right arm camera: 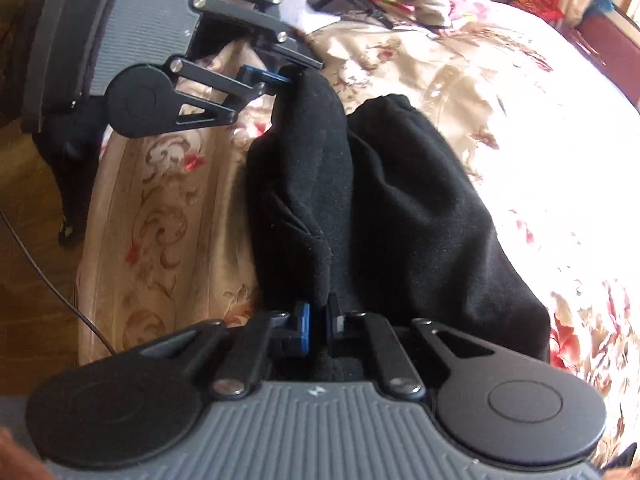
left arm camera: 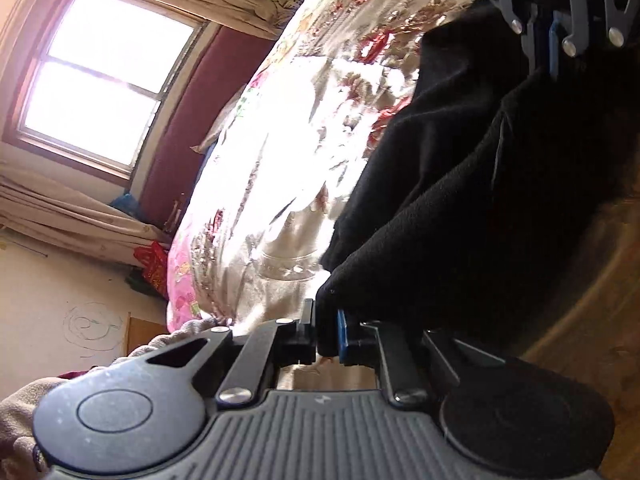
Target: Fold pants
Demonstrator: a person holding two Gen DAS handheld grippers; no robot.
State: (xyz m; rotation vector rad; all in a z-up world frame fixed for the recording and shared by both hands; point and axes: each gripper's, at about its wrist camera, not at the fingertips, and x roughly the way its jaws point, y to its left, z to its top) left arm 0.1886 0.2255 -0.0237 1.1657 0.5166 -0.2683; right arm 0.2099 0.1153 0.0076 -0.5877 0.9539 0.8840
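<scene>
Stretching lengthwise between them, the black pants (right arm camera: 360,200) are pinched by both the right tongs (right arm camera: 318,322) and left tongs (left arm camera: 326,334), one at each end, over the bed (right arm camera: 500,92).

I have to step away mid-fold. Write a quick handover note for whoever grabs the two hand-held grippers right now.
Left hand-held gripper: shut on one end of the black pants.
Right hand-held gripper: shut on the other end of the same edge.
Pants lie on the floral bedspread near the bed's edge, the gripped layer lifted, the other leg flat beside it.
Done: both ends pinched.
Left: probably carry the lifted layer over the flat leg, smooth it, then fold across the length.
</scene>
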